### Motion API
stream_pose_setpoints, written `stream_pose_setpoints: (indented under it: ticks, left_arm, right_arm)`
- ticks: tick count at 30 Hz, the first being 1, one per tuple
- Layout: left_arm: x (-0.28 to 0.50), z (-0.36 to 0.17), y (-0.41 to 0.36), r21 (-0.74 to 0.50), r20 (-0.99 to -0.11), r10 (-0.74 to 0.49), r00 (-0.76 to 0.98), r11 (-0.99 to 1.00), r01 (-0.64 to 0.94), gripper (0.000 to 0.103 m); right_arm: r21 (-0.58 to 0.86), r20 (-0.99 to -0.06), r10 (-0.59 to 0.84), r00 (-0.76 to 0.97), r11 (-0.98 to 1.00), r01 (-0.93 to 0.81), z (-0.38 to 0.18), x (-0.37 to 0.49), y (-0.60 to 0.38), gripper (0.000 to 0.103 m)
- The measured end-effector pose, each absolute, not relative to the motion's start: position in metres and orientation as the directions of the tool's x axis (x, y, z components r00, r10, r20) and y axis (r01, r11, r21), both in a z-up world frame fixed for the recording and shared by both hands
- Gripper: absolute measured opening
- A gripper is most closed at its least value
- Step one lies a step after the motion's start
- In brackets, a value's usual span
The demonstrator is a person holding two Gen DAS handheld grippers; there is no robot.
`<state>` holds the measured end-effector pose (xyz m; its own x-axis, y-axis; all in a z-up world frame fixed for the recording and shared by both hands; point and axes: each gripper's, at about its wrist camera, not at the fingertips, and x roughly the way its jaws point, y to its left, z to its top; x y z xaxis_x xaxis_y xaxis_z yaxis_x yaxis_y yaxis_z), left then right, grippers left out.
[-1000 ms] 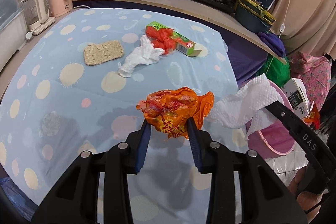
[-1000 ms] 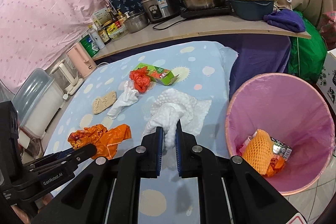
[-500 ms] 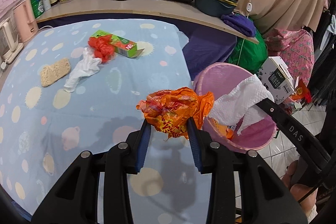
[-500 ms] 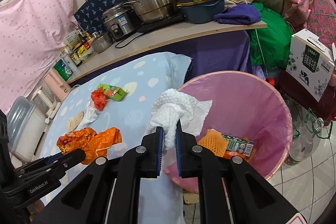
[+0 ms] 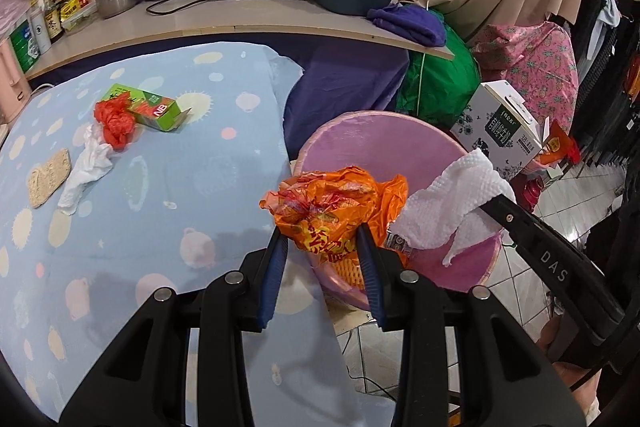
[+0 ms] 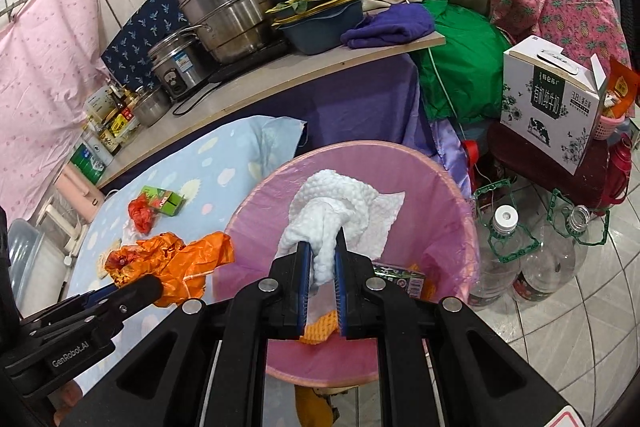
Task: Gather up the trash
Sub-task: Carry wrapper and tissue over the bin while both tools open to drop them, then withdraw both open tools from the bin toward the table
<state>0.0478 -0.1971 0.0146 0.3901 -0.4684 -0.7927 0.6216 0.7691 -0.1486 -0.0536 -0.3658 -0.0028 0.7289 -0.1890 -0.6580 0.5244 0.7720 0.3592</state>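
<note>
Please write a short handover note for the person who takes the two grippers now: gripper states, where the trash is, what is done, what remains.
Left hand-held gripper: shut on crumpled orange plastic wrapper, at the rim of the round pink trash bin.
Right hand-held gripper: shut on white paper towel, above the bin's opening.
Done: some trash lies in the bin.
Left: release both; then collect red plastic bag, green carton, white tissue and beige scrap from the blue spotted tablecloth.

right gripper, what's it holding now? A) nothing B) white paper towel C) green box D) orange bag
B: in the right wrist view the right gripper is shut on the white paper towel, held over the pink bin; the orange bag is in the left gripper.
</note>
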Motion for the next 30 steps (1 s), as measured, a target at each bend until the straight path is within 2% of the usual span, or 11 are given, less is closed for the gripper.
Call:
stream_pose_setpoints:
  ticks: [10,14,17,19,20,24,26,30]
  left_arm:
    - [0.049,-0.001,-0.243,-0.107,-0.811,-0.452,0.371,0.738,0.666,0.034]
    - [0.048,-0.008,-0.254,-0.097,-0.817,-0.448,0.363,0.728,0.679,0.038]
    - [0.048,-0.009,-0.258,-0.080,-0.816,-0.438,0.378,0.733,0.675,0.056]
    - [0.047,-0.009,-0.259,-0.068,-0.812,-0.432,0.393,0.738,0.671,0.066]
    - [0.048,-0.009,-0.259,-0.066,-0.810,-0.430,0.398,0.742,0.667,0.070]
    - [0.051,-0.010,-0.257,-0.067,-0.817,-0.420,0.396,0.750,0.658,0.071]
    - [0.052,-0.010,-0.255,-0.075,-0.818,-0.420,0.394,0.756,0.650,0.071]
    - [0.053,-0.009,-0.247,-0.075,-0.818,-0.411,0.402,0.769,0.635,0.072]
  right_arm:
    - [0.362,-0.679,-0.208,0.704,0.739,0.568,-0.017,-0.055,-0.387,0.016]
    - [0.363,-0.687,-0.210,0.696,0.730,0.579,-0.022,-0.056,-0.391,0.017]
    - [0.362,-0.687,-0.218,0.693,0.724,0.587,-0.022,-0.057,-0.392,0.027]
    - [0.360,-0.683,-0.230,0.693,0.720,0.594,-0.022,-0.058,-0.392,0.043]
    - [0.357,-0.682,-0.239,0.691,0.716,0.600,-0.022,-0.059,-0.392,0.045]
    - [0.356,-0.681,-0.254,0.687,0.705,0.613,-0.022,-0.060,-0.395,0.054]
    - [0.353,-0.682,-0.256,0.685,0.704,0.616,-0.022,-0.060,-0.395,0.054]
    - [0.284,-0.730,-0.268,0.629,0.718,0.635,-0.028,-0.054,-0.394,0.063]
